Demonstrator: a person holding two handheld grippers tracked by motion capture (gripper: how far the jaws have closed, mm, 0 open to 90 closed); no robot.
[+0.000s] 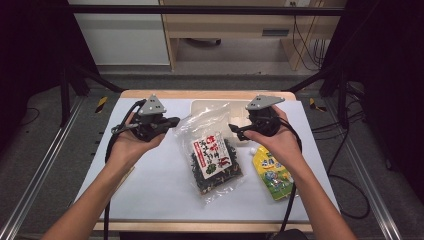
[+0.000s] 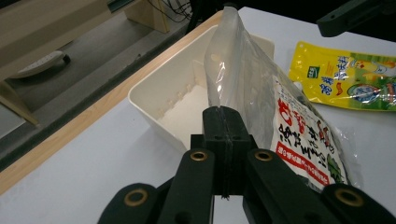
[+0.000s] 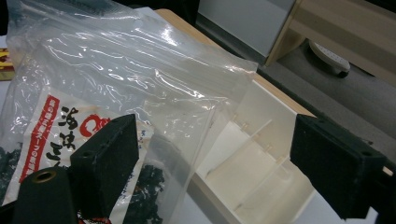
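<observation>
A clear bag of dark dried seaweed with a red and white label (image 1: 212, 155) lies at the middle of the white table, its top end raised over the bin. My left gripper (image 1: 176, 121) is at the bag's upper left edge. In the left gripper view its jaws (image 2: 225, 116) are shut on the bag's clear edge (image 2: 261, 79), which rises behind them. My right gripper (image 1: 235, 131) is at the bag's upper right and stands open. In the right gripper view its jaws (image 3: 224, 158) are wide apart, with the bag's clear corner (image 3: 116, 70) between them, untouched.
A white divided plastic bin (image 1: 200, 107) stands at the table's far edge behind the bag (image 2: 163, 93) (image 3: 252, 154). A yellow spouted pouch (image 1: 272, 172) lies flat at the right (image 2: 345, 77). Cables trail from both grippers toward the near edge.
</observation>
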